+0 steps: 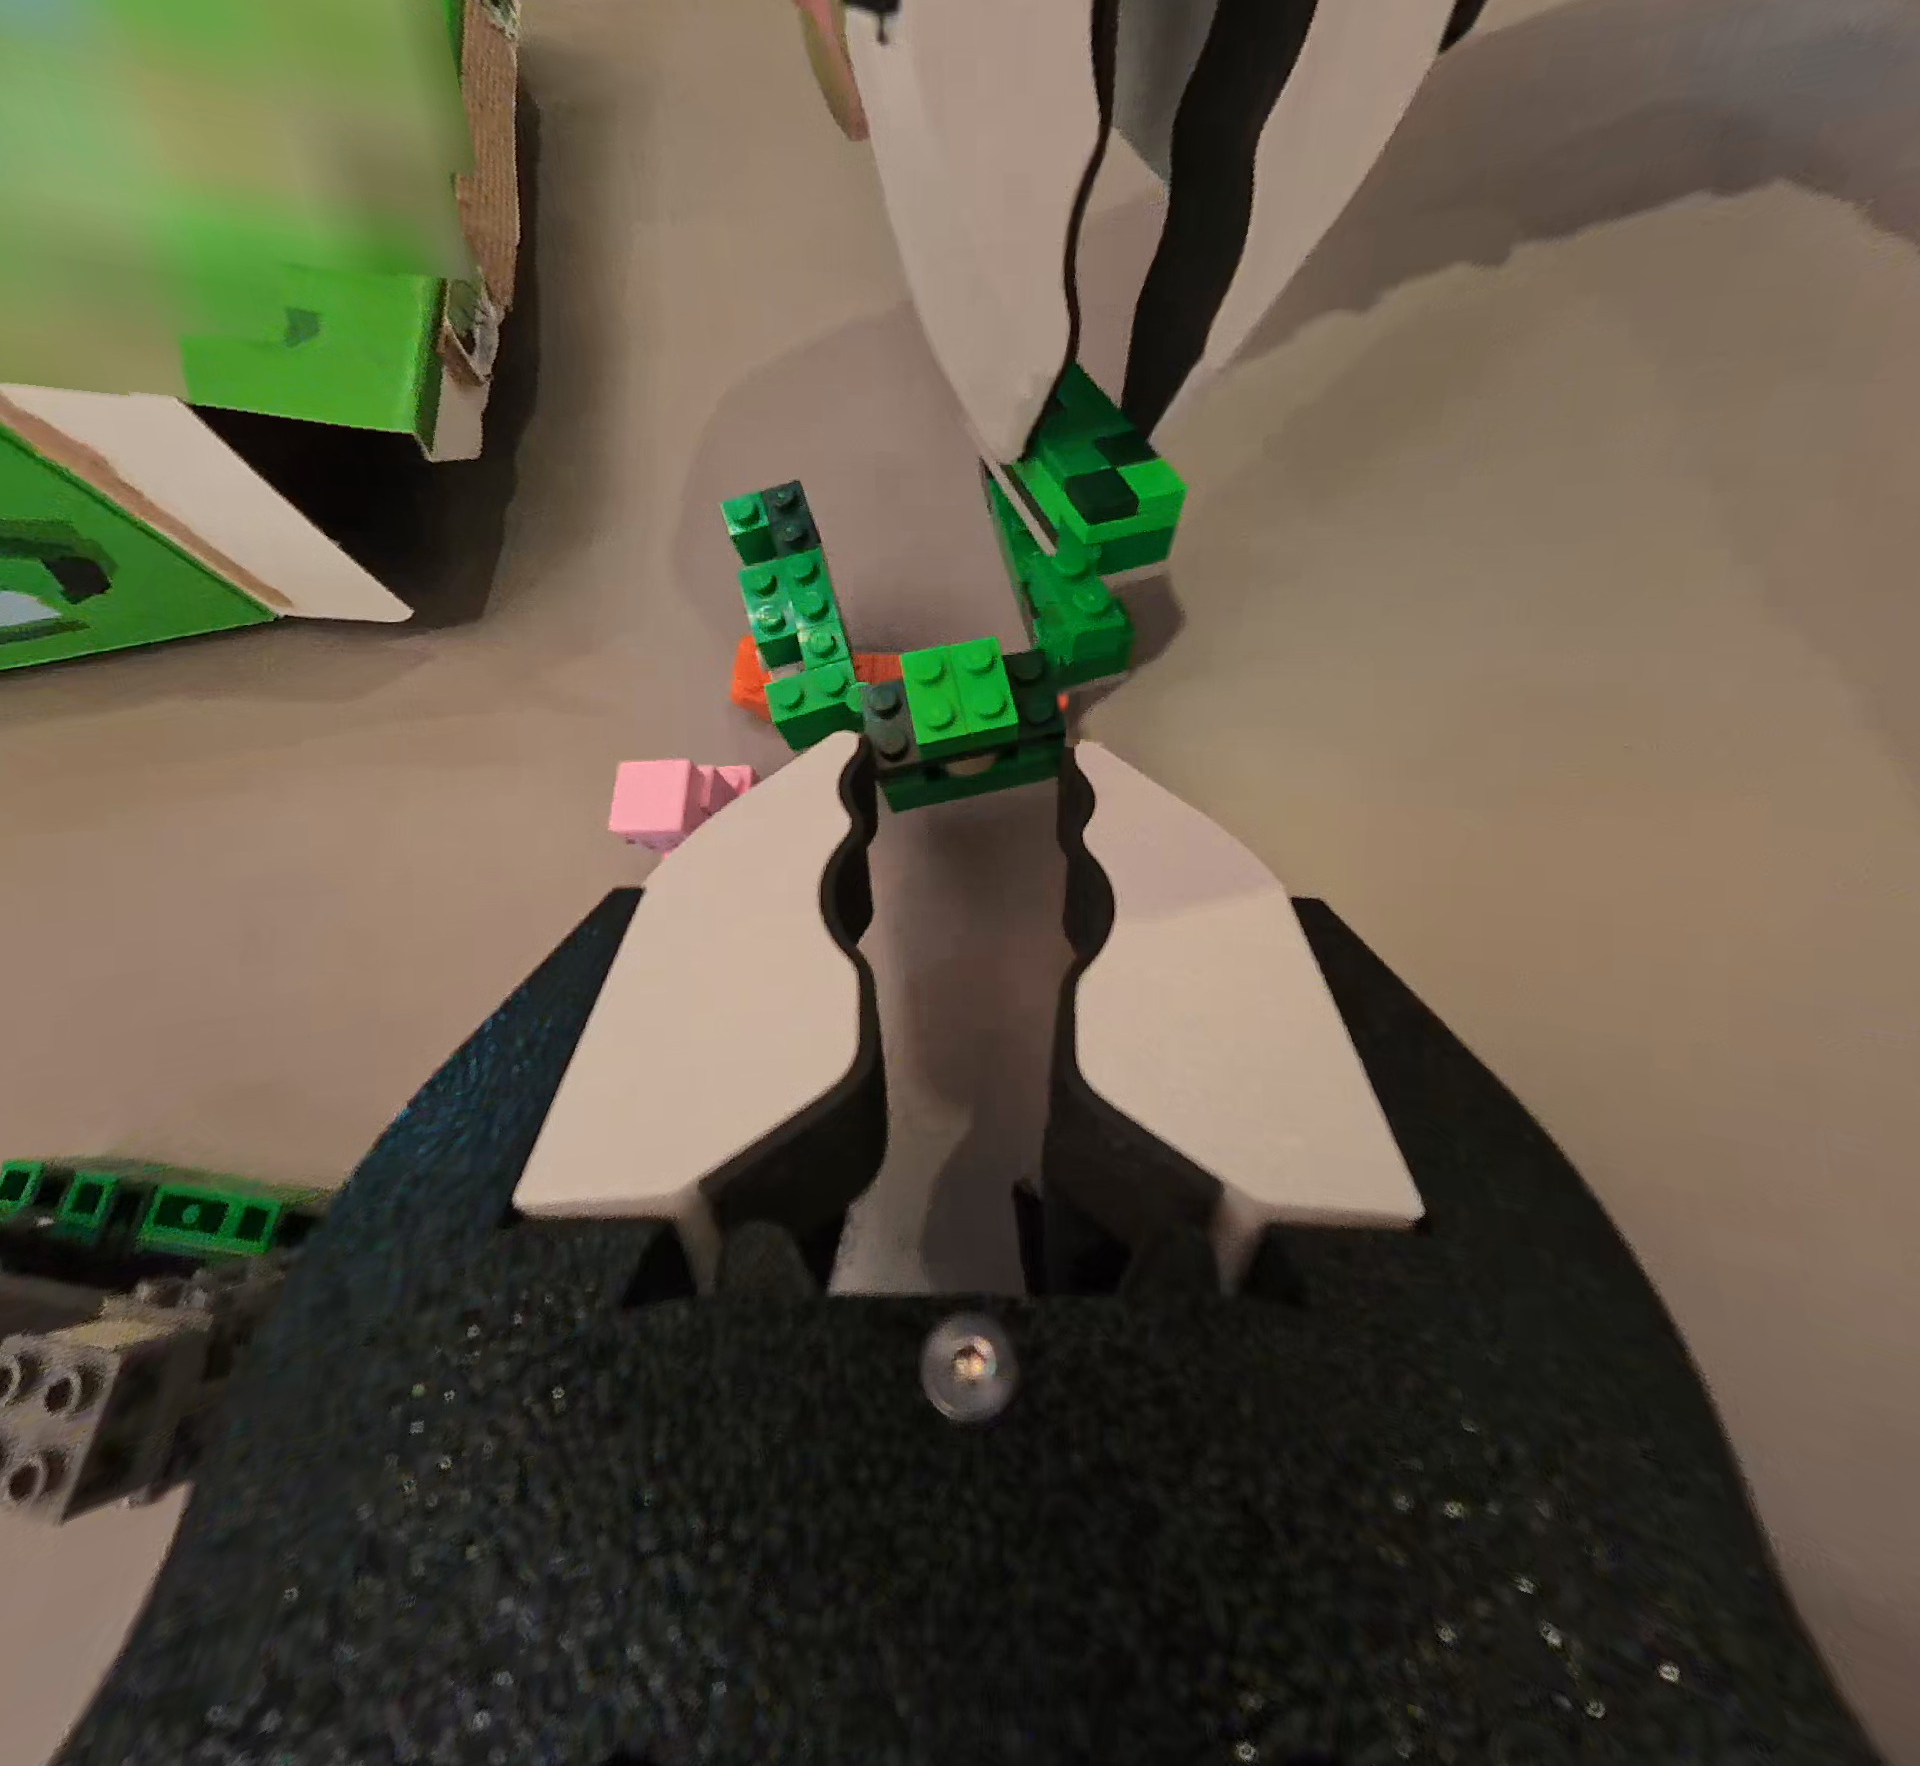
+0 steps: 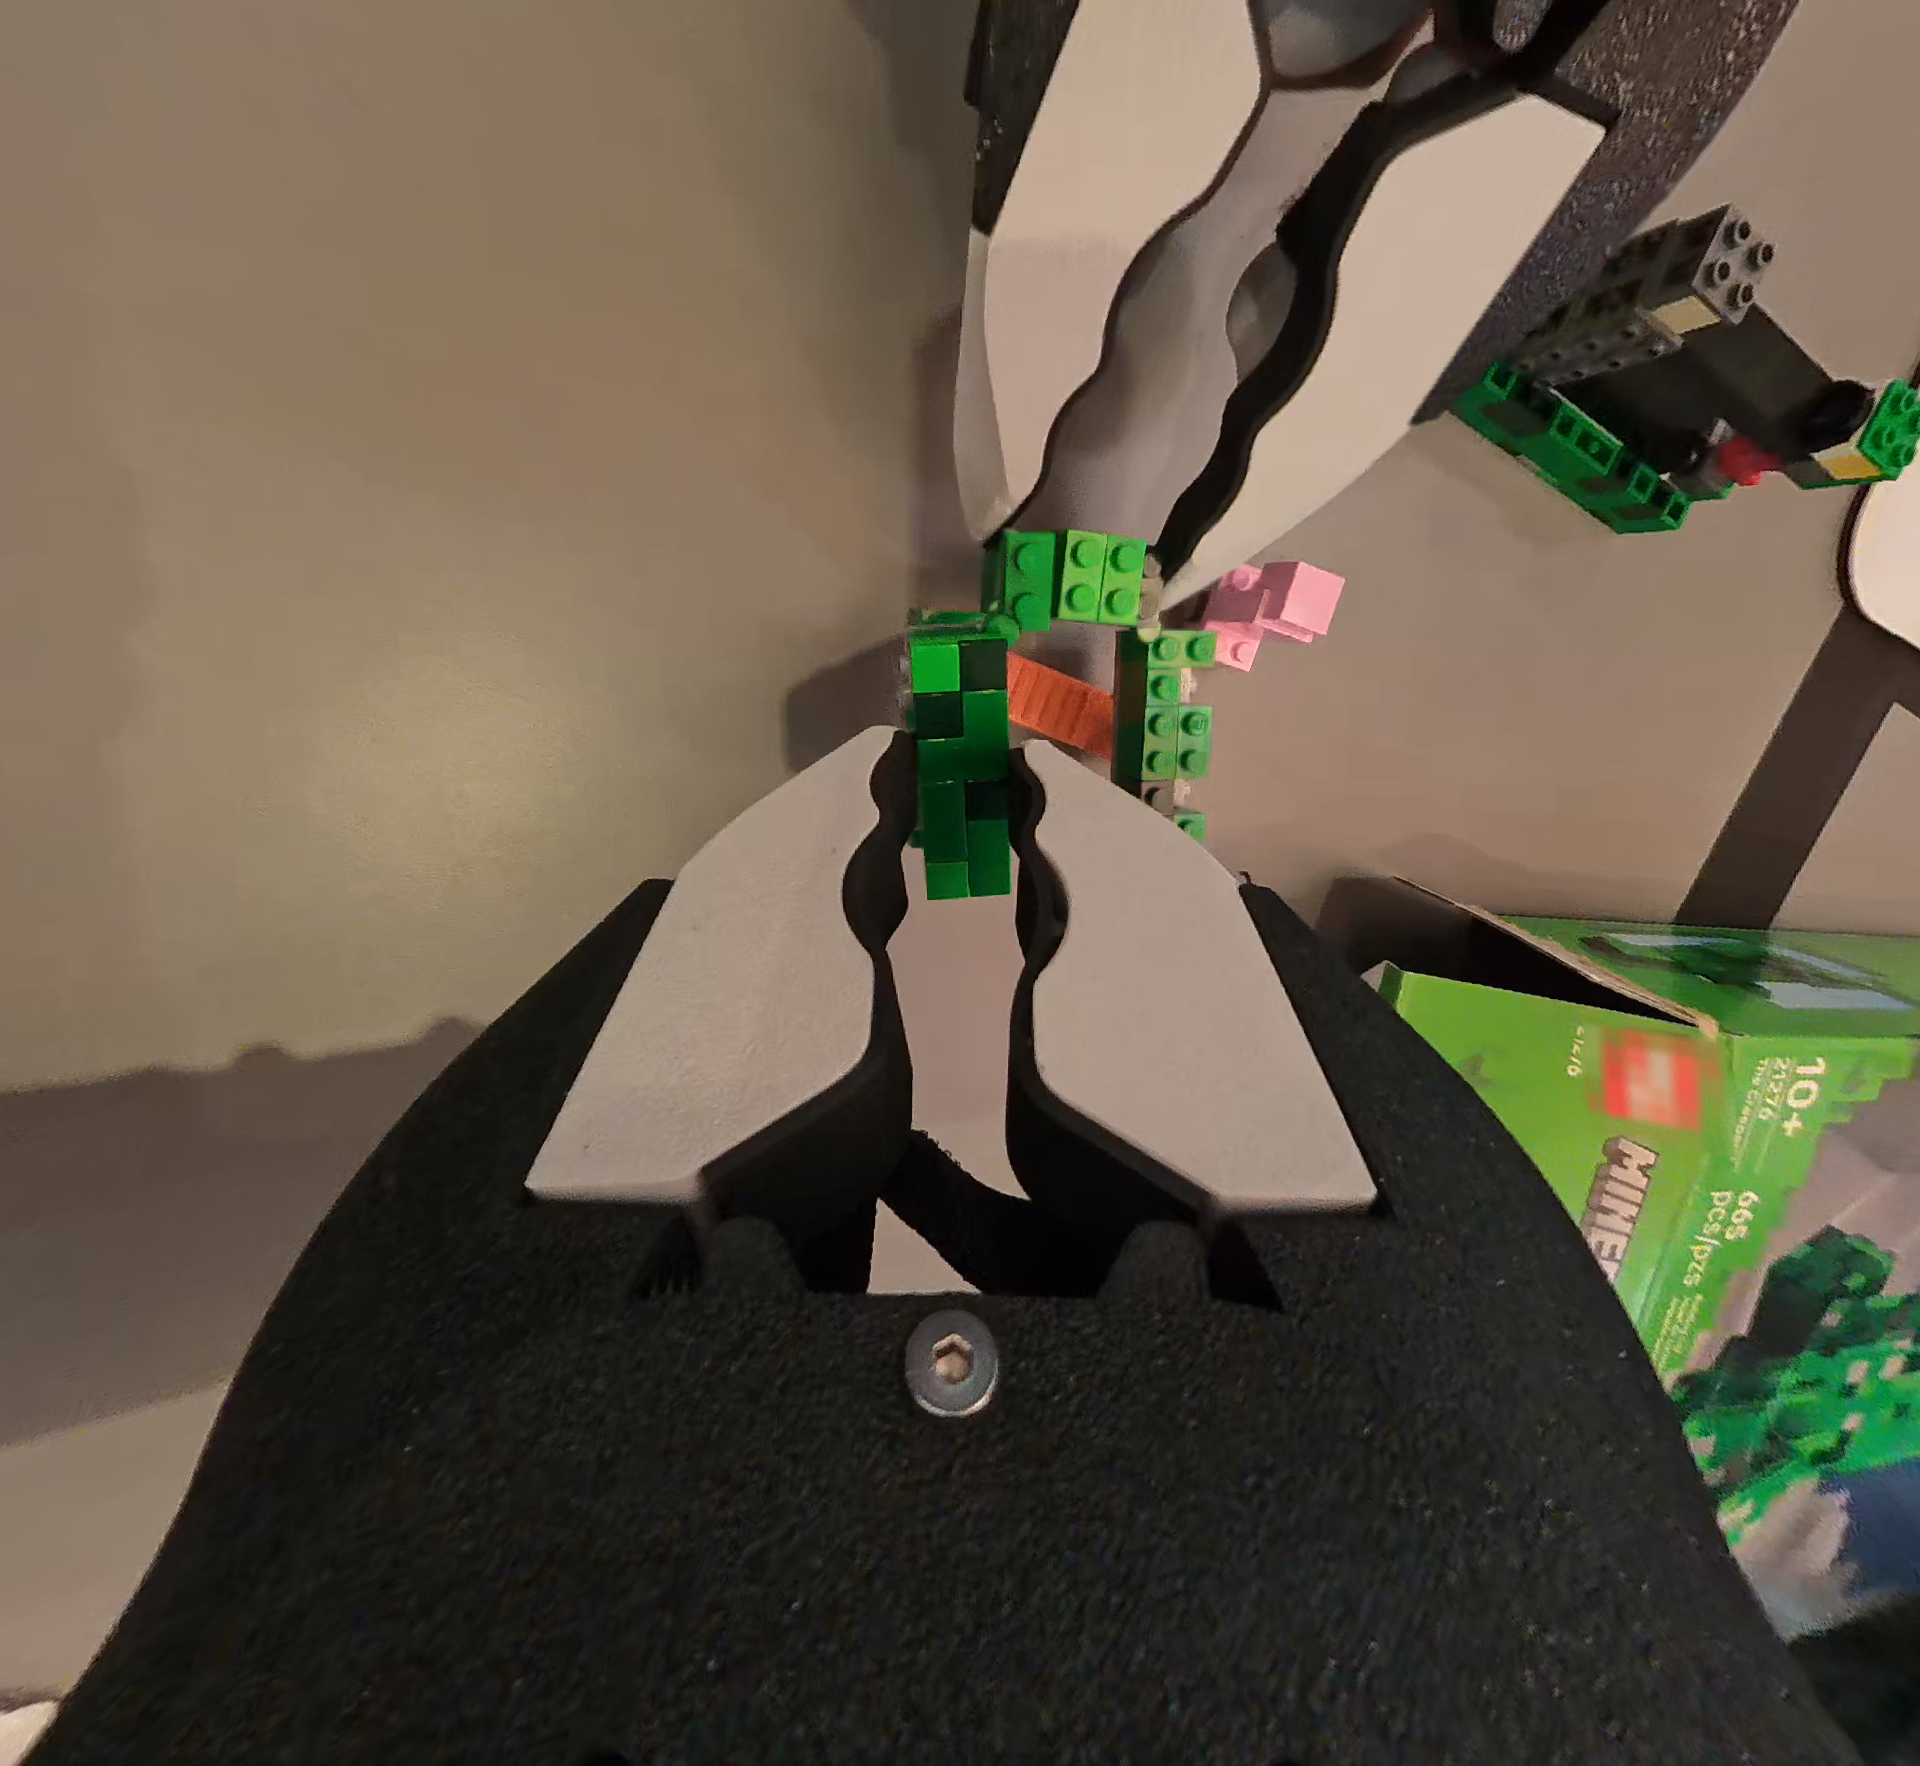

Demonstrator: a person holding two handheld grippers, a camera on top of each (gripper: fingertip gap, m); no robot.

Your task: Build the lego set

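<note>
At nine to eleven o'clock in my left wrist view the torn green box [image 1: 312, 282] lies open on the table [image 1: 1558, 781], and at eight o'clock a grey-and-green sub-build [image 1: 114, 1301] sits finished or nearly so. Nearer centre, the small pink piece [image 1: 665, 797] rests just beside my left gripper [image 1: 966, 760], whose jaws are closed to a narrow gap on the near bar of the U-shaped green frame [image 1: 956, 698]; an orange piece [image 1: 753, 672] lies under it. At one o'clock my right gripper [image 2: 961, 760], jaws pinched close, holds the frame's patterned green arm [image 2: 961, 760]. So both grippers grip one assembly. I judge the set only partly built: a frame and a side module exist, and most bricks are not in sight.
</note>
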